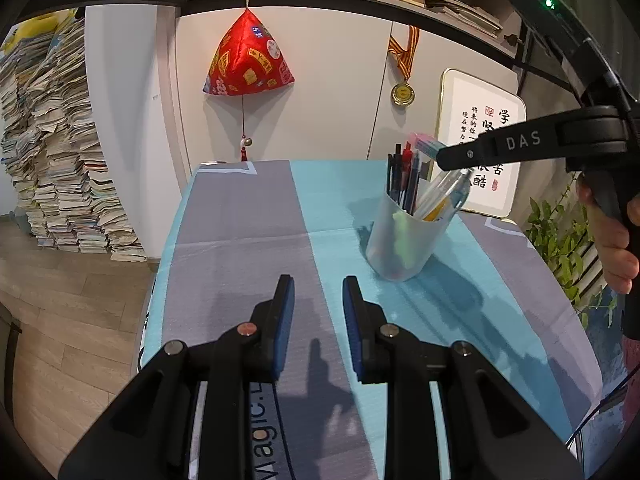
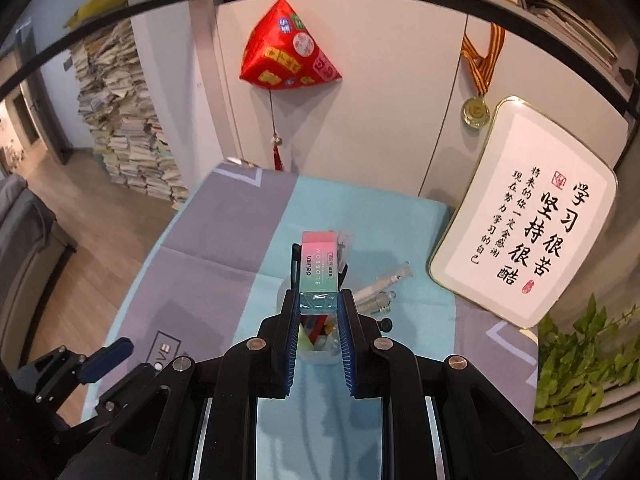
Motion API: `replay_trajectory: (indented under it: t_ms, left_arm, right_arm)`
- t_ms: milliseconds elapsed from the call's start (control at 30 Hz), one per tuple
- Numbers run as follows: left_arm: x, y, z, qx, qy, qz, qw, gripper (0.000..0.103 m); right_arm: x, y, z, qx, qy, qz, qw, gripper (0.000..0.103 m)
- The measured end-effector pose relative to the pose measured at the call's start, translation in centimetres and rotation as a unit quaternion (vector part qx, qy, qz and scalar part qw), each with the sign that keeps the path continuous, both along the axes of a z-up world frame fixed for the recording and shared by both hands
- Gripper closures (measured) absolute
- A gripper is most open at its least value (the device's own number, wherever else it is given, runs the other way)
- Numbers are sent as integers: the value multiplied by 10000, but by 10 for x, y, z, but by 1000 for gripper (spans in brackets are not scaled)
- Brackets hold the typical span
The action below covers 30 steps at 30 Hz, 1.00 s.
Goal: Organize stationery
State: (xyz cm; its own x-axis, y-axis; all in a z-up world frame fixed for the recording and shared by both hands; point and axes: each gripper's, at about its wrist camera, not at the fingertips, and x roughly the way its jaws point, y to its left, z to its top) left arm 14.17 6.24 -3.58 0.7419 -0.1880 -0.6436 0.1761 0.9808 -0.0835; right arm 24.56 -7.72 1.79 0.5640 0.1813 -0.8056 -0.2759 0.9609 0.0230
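Blue-padded fingers of the left gripper (image 1: pixel 318 292) fill the foreground of the left wrist view, set a little apart with nothing between them, above the grey and teal cloth (image 1: pixel 240 216) that covers the table. Beyond them, to the right, a translucent cup (image 1: pixel 400 240) stands on the teal stripe, holding dark pens (image 1: pixel 400 176) upright and clear-barrelled pens leaning to the right. Right gripper (image 1: pixel 440 156) enters from the right edge, held by a hand (image 1: pixel 612 240); its tip sits over the cup's rim and pinches an eraser (image 1: pixel 426 144). From the right wrist view, the right gripper (image 2: pixel 319 304) clamps the near end of the eraser (image 2: pixel 318 268), a pink-to-teal sleeved block that projects forward past the fingertips. Directly under it lies the open mouth of the cup (image 2: pixel 320 340), with coloured items visible inside. Left gripper (image 2: pixel 108 354) appears at lower left, well apart from the cup. Behind the table hang a red pouch (image 2: pixel 288 56) and a medal (image 2: pixel 476 112); a framed calligraphy plaque (image 2: pixel 532 216) leans at right.
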Motion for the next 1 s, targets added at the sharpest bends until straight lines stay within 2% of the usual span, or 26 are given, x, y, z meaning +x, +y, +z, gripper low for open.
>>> replay_trajectory:
  t_ms: [500,1000]
  left_arm:
    - [5,1,-4,-91,101,-55,9999,80]
    - [7,0,-7,-130,159,-54,9998,77]
  right_arm:
    - [4,-3,-5,-27,212,-65,9997,83]
    - [10,-11,-18,184,691,-130,9974,83]
